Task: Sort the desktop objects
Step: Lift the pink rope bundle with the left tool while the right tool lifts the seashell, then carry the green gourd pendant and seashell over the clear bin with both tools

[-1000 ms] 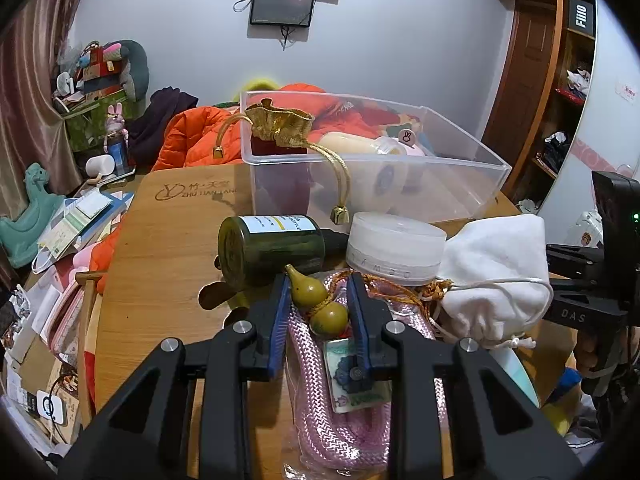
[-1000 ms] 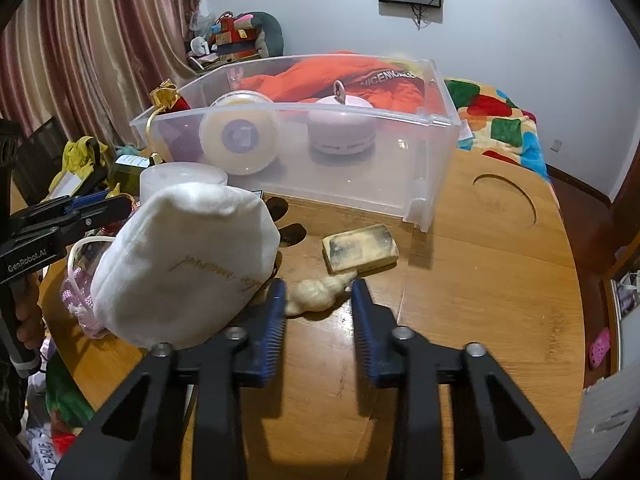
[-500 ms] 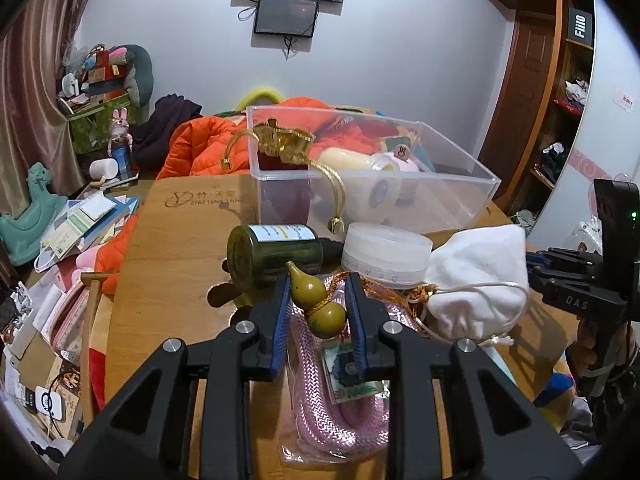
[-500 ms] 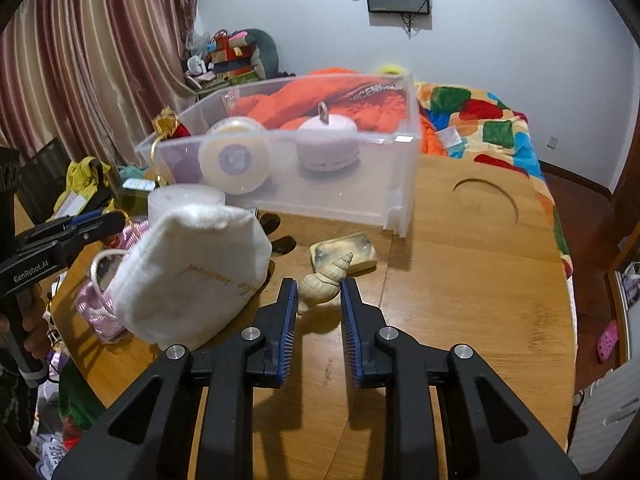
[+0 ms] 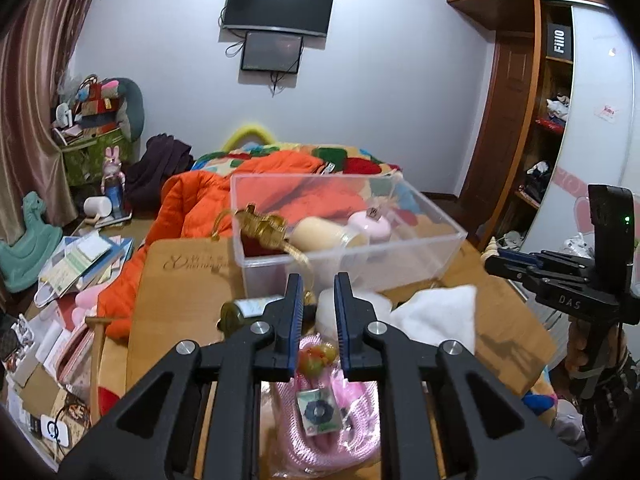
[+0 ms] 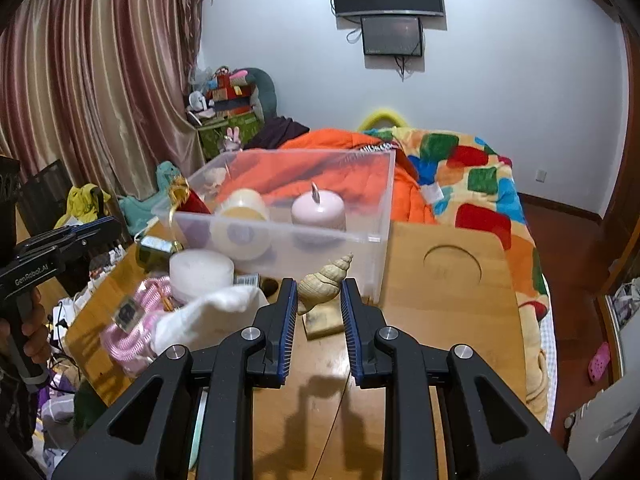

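Note:
My right gripper [image 6: 319, 304] is shut on a cream spiral seashell [image 6: 326, 280] and holds it above the wooden table [image 6: 448, 320], in front of the clear plastic bin [image 6: 360, 200]. My left gripper [image 5: 317, 312] is raised and its jaws stand slightly apart with nothing between them. The green-yellow gourd charm [image 5: 316, 358] lies below the left gripper on the pink rope bundle [image 5: 332, 436]. The bin also shows in the left wrist view [image 5: 420, 240] and holds a tape roll [image 6: 240, 228], a pink round item [image 6: 318, 210] and a gold ornament [image 5: 264, 230].
A white pouch [image 5: 436, 318], a white round jar [image 6: 201, 272], a green bottle [image 5: 240, 312] and a yellowish block [image 6: 322, 320] lie on the table. Papers and clutter sit left of the table [image 5: 68, 264]. A bed with an orange duvet [image 6: 332, 148] lies behind.
My right gripper lifted the seashell up off the table toward the bin. My left gripper rose and the gourd is no longer between its fingers; it lies on the pink rope.

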`<action>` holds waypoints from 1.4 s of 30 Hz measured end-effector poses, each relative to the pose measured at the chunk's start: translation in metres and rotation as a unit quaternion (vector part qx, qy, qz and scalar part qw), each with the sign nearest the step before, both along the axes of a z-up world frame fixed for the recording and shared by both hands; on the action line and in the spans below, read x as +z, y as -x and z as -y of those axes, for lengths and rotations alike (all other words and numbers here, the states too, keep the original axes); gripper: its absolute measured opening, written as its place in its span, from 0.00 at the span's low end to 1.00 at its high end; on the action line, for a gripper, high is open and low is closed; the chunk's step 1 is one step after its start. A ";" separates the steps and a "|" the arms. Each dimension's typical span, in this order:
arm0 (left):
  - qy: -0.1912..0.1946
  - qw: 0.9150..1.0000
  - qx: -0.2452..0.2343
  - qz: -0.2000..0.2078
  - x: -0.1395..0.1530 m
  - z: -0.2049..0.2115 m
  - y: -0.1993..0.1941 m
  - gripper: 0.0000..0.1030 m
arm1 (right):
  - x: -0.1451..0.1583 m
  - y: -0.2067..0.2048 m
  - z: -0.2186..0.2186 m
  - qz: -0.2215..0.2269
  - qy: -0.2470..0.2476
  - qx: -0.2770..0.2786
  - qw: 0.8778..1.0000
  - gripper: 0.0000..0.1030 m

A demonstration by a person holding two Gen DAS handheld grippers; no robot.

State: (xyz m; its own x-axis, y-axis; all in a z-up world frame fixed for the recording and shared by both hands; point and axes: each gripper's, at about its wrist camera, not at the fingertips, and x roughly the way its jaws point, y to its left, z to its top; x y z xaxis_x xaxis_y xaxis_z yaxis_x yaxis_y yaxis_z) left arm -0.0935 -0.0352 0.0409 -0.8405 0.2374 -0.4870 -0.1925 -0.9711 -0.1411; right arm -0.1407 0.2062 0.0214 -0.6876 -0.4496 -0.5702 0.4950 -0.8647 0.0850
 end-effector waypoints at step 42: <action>0.033 0.998 0.023 0.050 -0.042 0.002 -0.008 0.10 | 0.002 0.002 0.026 0.012 0.014 0.050 0.999 0.20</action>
